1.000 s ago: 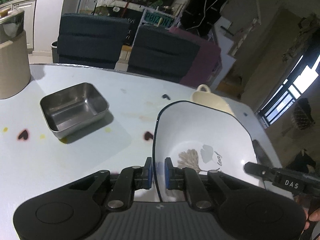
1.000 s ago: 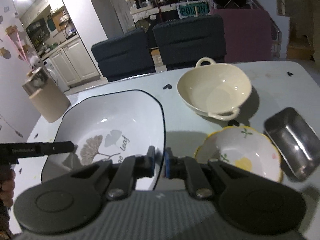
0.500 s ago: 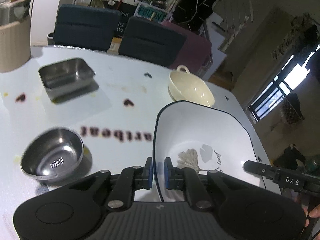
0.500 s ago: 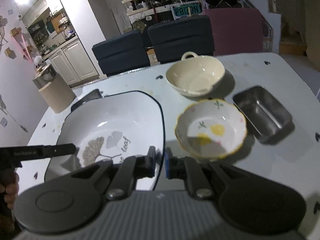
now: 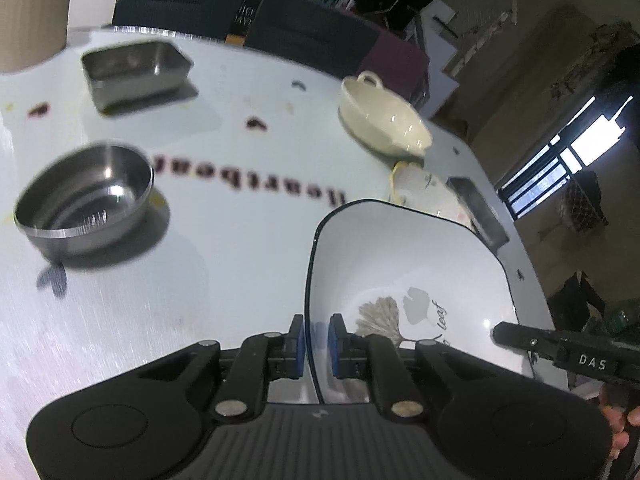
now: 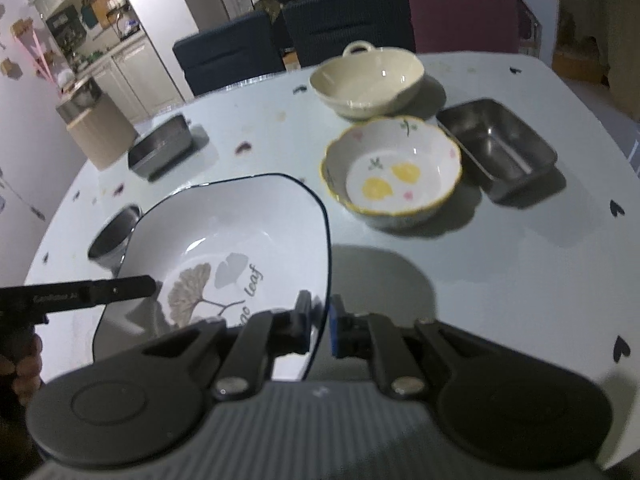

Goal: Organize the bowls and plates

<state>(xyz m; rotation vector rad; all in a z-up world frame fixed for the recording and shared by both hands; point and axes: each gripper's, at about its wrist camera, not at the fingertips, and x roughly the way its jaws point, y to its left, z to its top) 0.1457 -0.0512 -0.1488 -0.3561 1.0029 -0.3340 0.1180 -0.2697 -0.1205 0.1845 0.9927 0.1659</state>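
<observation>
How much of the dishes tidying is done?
Hardly any looks done. Both grippers, left and right, hold the leaf plate above the table. Still apart: cream bowl, flower bowl, round steel bowl and two steel trays.

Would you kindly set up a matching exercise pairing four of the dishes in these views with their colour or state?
Things:
1. square leaf plate
2. handled bowl
3. scalloped bowl
4. round steel bowl

Descriptions:
A. cream, resting on the table at the far side
B. white with yellow rim and yellow spots inside
C. bare metal, standing alone on the table
D. pinched by its rim on both sides, by the left gripper and the right gripper

Pairs: 1-D, 2-A, 3-B, 4-C
</observation>
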